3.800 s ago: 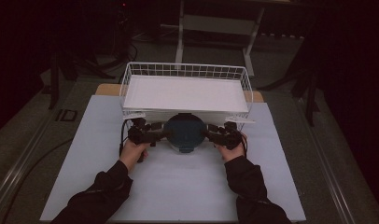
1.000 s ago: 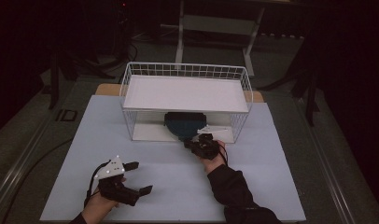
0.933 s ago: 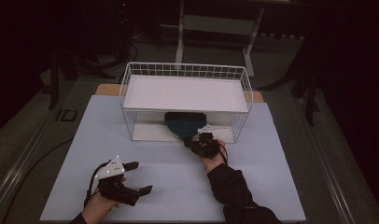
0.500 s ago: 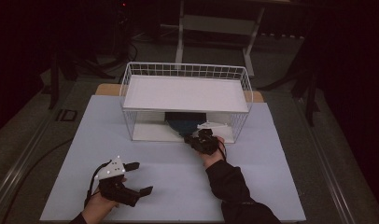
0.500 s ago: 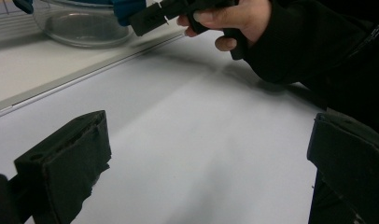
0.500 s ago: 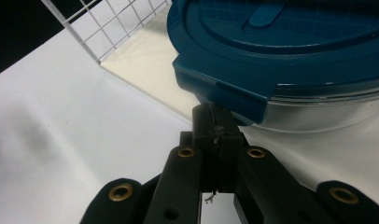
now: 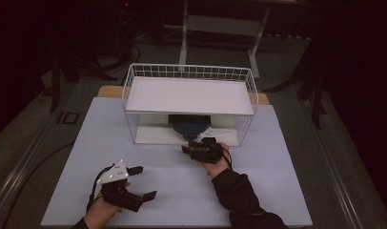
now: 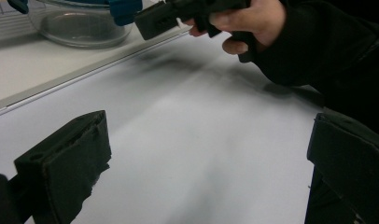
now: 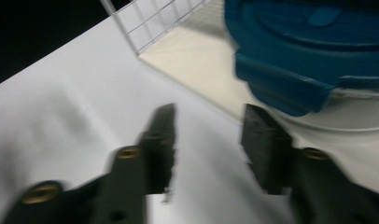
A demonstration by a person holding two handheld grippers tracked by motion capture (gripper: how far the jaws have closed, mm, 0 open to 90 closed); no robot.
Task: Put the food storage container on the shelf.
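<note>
i see my right gripper (image 7: 194, 147) just in front of the wire rack (image 7: 189, 71), at roughly 12 o'clock from the middle of the white table mat (image 7: 277, 191). its jaws have just been opening and now stand partly apart with nothing between them; in the right gripper view (image 9: 207, 140) the pads are clear of the container, which sits at about 1 o'clock from them. the container is a clear glass bowl (image 8: 80, 28) with a blue lid (image 9: 313, 42), resting on the rack's lower shelf (image 9: 197, 56) under the upper white tray, near the shelf's front edge, upright. from above, the blue lid (image 7: 188, 125) shows dark between the rack's front wires, just beyond the right gripper's tips, near but apart. my left gripper (image 7: 140, 182) lies low at about 7 o'clock on the mat, well apart from the rack, jaws wide and empty; in the left gripper view (image 8: 211, 172) only bare mat lies between the two pads, and the right hand (image 8: 239, 23) with its gripper shows at 12 o'clock beside the bowl.
</note>
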